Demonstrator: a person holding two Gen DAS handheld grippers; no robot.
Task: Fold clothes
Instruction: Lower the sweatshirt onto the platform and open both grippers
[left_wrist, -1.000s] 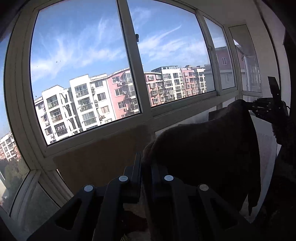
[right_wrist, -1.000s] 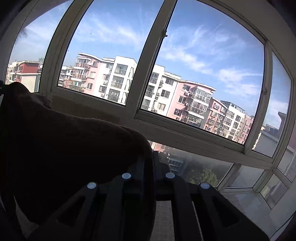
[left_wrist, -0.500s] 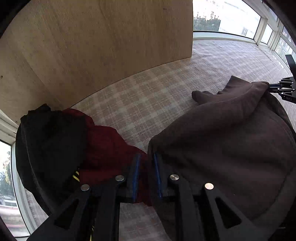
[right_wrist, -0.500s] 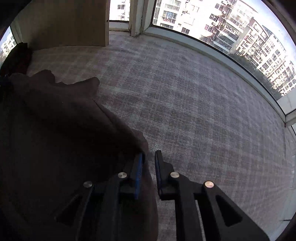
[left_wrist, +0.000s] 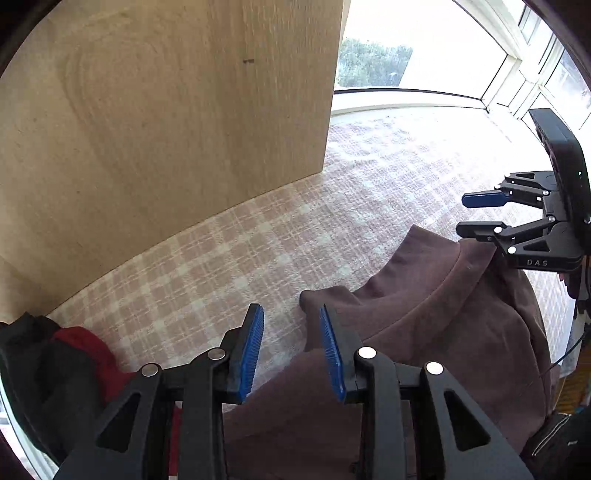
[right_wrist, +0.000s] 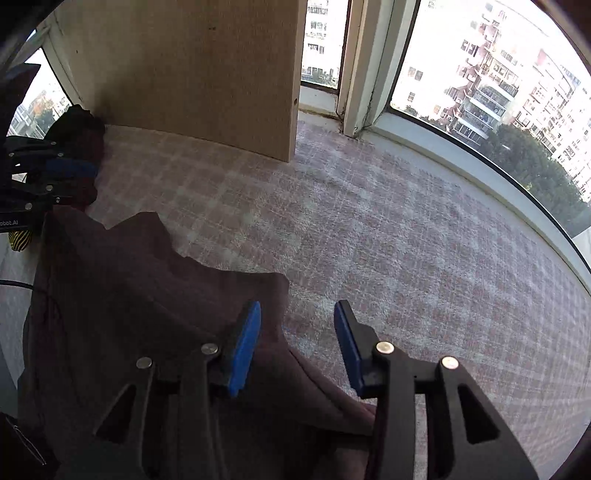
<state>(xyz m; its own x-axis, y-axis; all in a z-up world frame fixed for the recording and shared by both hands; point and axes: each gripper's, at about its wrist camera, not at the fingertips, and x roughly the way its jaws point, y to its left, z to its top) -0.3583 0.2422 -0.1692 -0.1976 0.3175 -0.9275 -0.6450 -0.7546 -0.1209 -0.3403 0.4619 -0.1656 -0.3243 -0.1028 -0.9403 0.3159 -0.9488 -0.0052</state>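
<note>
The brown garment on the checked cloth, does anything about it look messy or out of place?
Yes. The brown garment lies rumpled on the checked cloth, its far edge bunched and uneven, not spread flat. A dark and red clothes heap sits crumpled at the corner by the wooden panel.

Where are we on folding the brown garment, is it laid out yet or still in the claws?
Done: the brown garment is down on the checked cloth. In hand: nothing; the left claw and right claw have just been opening, pads off the fabric. Left: the garment lies rumpled, no fold made. The dark and red clothes beside the wooden panel are also unfolded.
</note>
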